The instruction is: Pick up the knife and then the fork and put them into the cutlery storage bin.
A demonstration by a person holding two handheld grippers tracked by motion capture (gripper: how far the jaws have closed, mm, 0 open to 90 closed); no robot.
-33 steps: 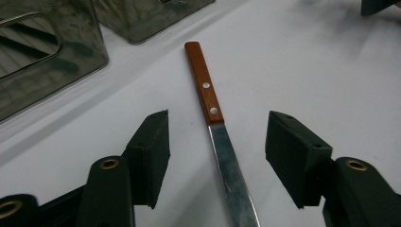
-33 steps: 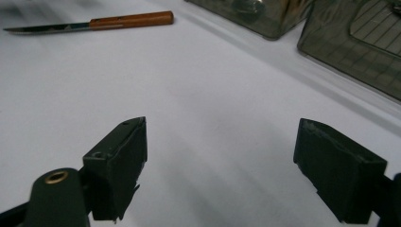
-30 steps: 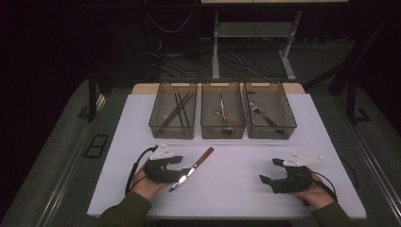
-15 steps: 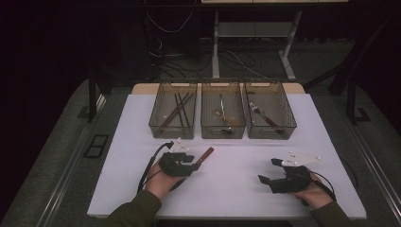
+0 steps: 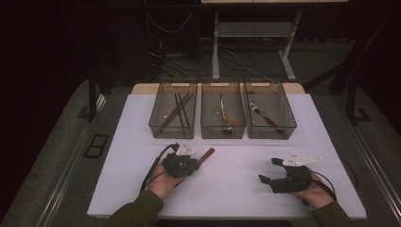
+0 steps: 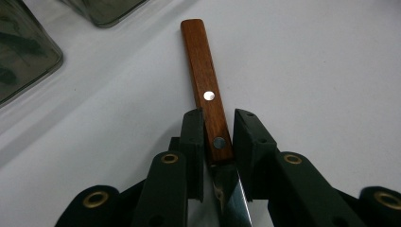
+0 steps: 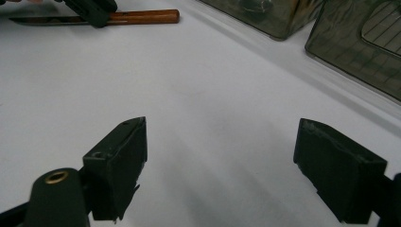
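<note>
Wood-handled and steel-bladed, the knife [image 6: 212, 124] lies flat on the white table [image 5: 236, 189], and my left gripper [image 6: 218, 137] straddles it where handle meets blade. In the left gripper view the jaws stand narrowly parted on either side of the handle's lower rivet; the left-hand jaw looks pressed against the wood, while a thin sliver of table shows between the handle and the other jaw, so I read it as not yet clamped. The handle runs away from the jaws toward the far side, and the blade passes back between them toward me. From the high view the left gripper [image 5: 182, 163] sits near the left of the table's near half, just short of the three wire baskets [image 5: 223, 135] along the far edge, with the knife's handle [image 5: 206, 154] poking out to its right; the blade is hidden under the gripper there. My right gripper [image 5: 265, 180] rests low over the table's near right, well apart from the knife. Its own view shows the two jaws spread wide with bare table between them, touching nothing, and far off at the upper left that view catches the knife [image 7: 142, 17] side-on, blade and handle both, with the left gripper's jaw across it.
</note>
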